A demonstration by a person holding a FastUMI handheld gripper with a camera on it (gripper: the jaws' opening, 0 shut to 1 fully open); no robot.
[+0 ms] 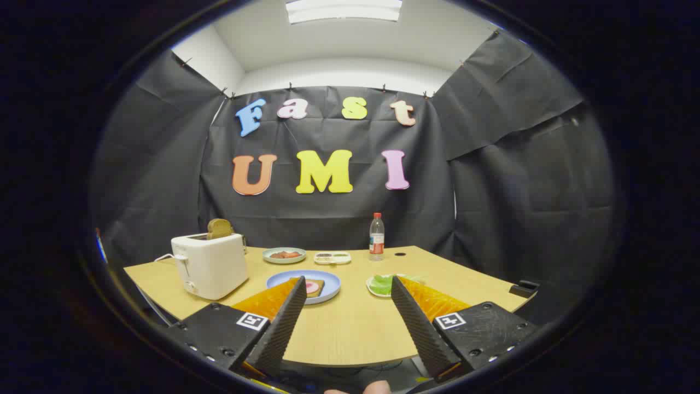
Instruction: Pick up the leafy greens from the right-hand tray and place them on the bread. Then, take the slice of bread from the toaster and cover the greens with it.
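Gripper point(348, 298) wide open and holding nothing, up over the pale wooden tabletop point(350, 334), ready to reach the crinkly green leafy greens point(383, 283) on their small white tray point(373, 290).

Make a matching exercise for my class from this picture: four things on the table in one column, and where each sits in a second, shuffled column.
Things
1. bread slice
2. leafy greens
3. water bottle
4. tool

Places
A. on the white tray, just beyond the right finger
B. open, held back from the table's near edge
C. sticking up out of the toaster
D. standing at the table's far edge

Pairs: 1-C, 2-A, 3-D, 4-B
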